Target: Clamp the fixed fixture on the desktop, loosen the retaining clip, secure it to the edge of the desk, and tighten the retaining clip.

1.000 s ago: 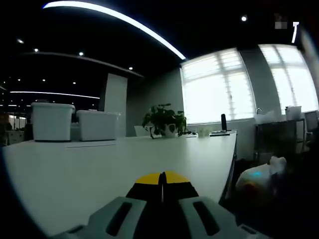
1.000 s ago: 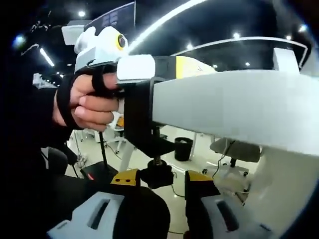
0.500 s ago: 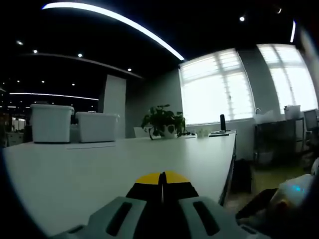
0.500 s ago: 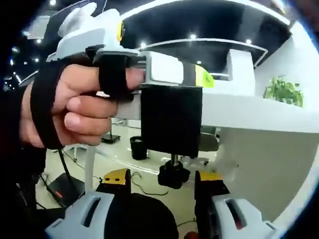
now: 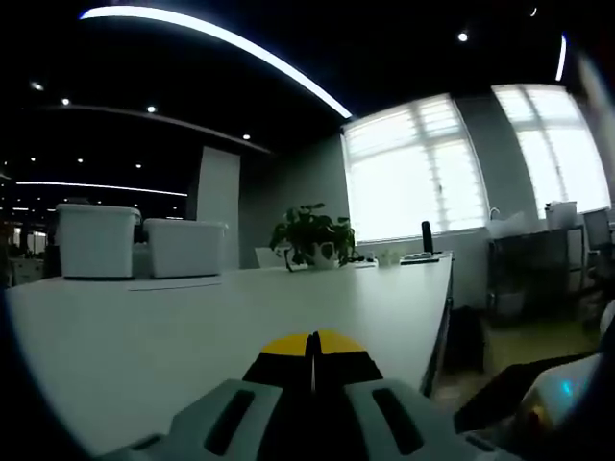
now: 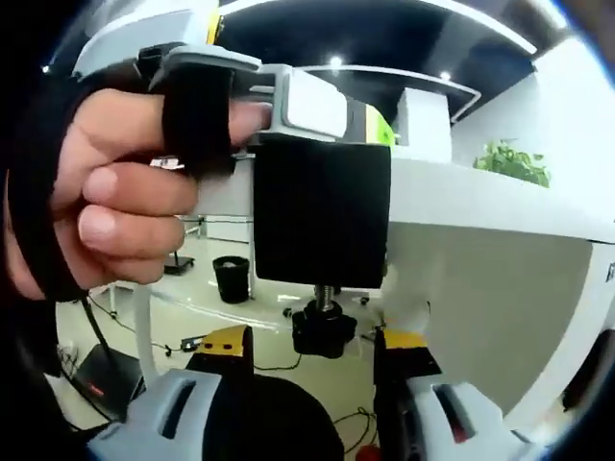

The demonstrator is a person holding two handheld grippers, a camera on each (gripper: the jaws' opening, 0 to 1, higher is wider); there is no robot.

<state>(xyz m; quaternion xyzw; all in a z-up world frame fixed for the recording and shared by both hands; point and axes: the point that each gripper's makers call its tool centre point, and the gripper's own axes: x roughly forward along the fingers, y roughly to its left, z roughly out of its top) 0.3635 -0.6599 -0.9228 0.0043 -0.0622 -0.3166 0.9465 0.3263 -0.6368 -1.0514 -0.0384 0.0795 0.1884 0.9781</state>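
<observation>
Right gripper (image 6: 312, 348) is standing open, its two yellow-tipped jaws set apart on either side of the black knob (image 6: 324, 332) that hangs on a threaded screw beneath the clamp fixture (image 6: 322, 213). Neither jaw is visibly touching the knob. That black fixture is sitting on the edge of the white bench (image 6: 480, 206), its body wrapping the edge and its screw pointing down below the underside. Just above it, the left gripper (image 6: 288, 96) is lying along the bench top, with a person's hand (image 6: 115, 206) strapped into its handle at the left of the right gripper view. Farther off, a potted plant (image 6: 514, 161) is standing on the bench, and a dark bin (image 6: 232, 279) is sitting on the floor beyond.

Seen in its own view, the left gripper (image 5: 309, 346) is holding its yellow and black tips pressed together with no gap between them, resting low over the bench (image 5: 192, 327). Beyond it, two white storage boxes (image 5: 135, 245) are standing at the far left, a potted plant (image 5: 309, 233) in the middle, and bright windows (image 5: 413, 168) behind.
</observation>
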